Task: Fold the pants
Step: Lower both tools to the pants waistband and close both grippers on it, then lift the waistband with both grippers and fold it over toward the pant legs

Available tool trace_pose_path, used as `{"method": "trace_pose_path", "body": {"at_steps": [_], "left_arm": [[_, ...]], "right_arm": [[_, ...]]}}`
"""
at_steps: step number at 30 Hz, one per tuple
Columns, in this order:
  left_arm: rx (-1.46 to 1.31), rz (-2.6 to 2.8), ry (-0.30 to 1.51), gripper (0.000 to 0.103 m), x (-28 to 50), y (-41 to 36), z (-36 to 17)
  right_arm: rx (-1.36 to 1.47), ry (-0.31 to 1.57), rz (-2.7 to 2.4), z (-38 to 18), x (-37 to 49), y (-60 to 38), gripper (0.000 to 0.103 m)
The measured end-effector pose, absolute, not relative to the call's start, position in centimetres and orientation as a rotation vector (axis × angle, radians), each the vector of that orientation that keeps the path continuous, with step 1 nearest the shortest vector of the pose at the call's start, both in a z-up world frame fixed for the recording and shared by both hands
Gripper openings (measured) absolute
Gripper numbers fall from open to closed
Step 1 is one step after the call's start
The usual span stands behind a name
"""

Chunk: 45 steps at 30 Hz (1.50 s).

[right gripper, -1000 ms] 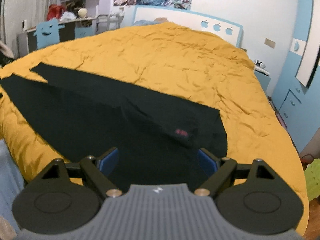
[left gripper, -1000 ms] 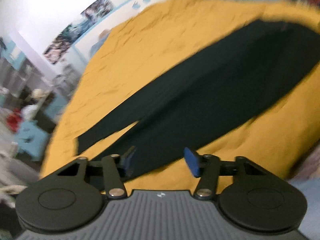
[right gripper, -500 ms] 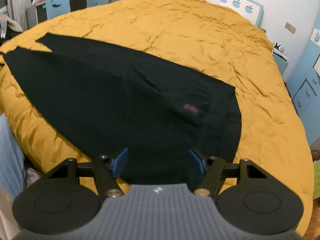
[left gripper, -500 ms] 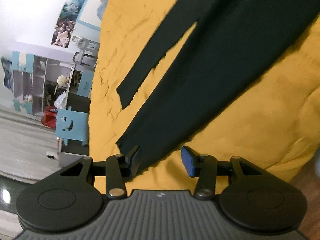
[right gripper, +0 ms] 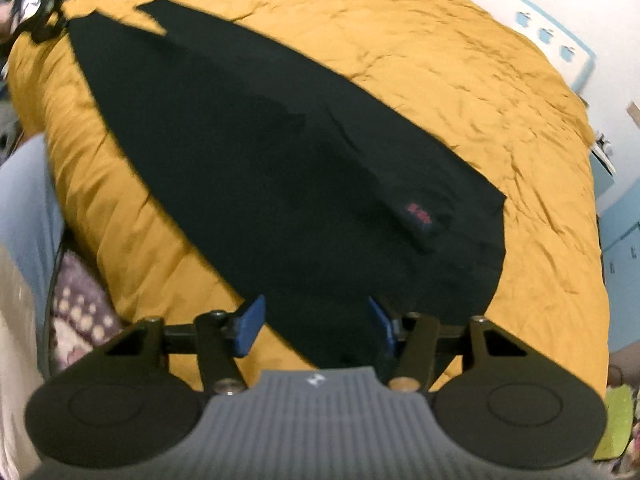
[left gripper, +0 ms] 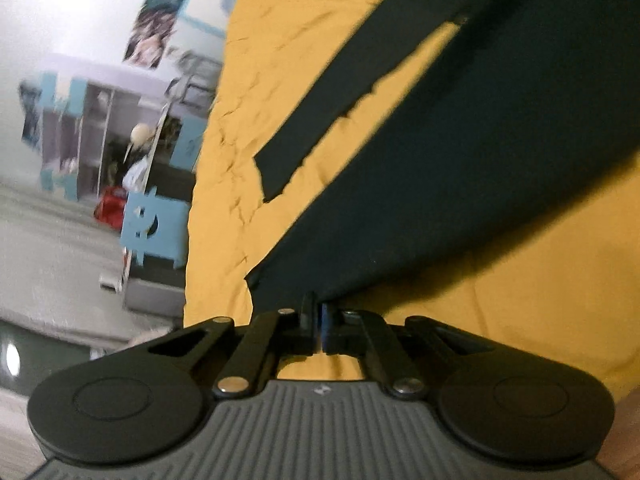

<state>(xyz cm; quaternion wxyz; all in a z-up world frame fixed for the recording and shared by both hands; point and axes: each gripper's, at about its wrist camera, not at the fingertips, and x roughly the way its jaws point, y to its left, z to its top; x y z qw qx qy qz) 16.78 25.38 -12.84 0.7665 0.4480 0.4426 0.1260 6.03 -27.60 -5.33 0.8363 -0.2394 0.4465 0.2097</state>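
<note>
Black pants [right gripper: 280,168] lie spread flat on a yellow-covered bed [right gripper: 460,60], waist near me with a small red label [right gripper: 420,216], legs running away to the far left. My right gripper [right gripper: 316,322] is open, its blue pads straddling the near waist edge. In the left wrist view the two legs [left gripper: 460,140] split apart, and my left gripper [left gripper: 318,314] is shut on the hem corner of the nearer leg at the bed's edge.
A blue smiley-face chair [left gripper: 154,226], shelves and a red bag stand on the floor beyond the bed's left side. A blue headboard with apple shapes [right gripper: 548,36] and blue drawers [right gripper: 620,248] are at the right. A patterned cloth [right gripper: 80,320] lies below the bed's near edge.
My left gripper has closed its fingers on the hem of the nearer leg. My right gripper has moved closer to the waist edge and stays open.
</note>
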Motion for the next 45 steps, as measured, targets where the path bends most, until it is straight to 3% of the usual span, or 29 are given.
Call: {"method": "trace_pose_path", "body": {"at_steps": [7, 9, 14, 16, 33, 45], "left_arm": [[0.925, 0.342, 0.956, 0.002, 17.3, 24.6, -11.2], [0.925, 0.357, 0.950, 0.002, 17.4, 24.4, -10.7], [0.896, 0.384, 0.957, 0.001, 17.5, 24.3, -10.0], [0.879, 0.394, 0.960, 0.001, 17.6, 24.2, -9.7], [0.729, 0.519, 0.861, 0.001, 23.3, 24.0, -2.4], [0.615, 0.558, 0.880, 0.001, 32.1, 23.7, -0.6]], "right_arm": [[-0.643, 0.996, 0.505, -7.6, 5.6, -26.6, 0.041], [-0.705, 1.000, 0.503, -8.5, 5.4, -26.4, 0.036], [-0.786, 0.969, 0.497, -9.5, 4.9, -26.5, 0.005], [-0.786, 0.942, 0.499, -9.0, 4.7, -26.6, 0.000], [-0.749, 0.638, 0.328, 2.0, 11.6, -28.2, 0.000], [-0.684, 0.602, 0.225, 2.1, 24.1, -29.7, 0.000]]}}
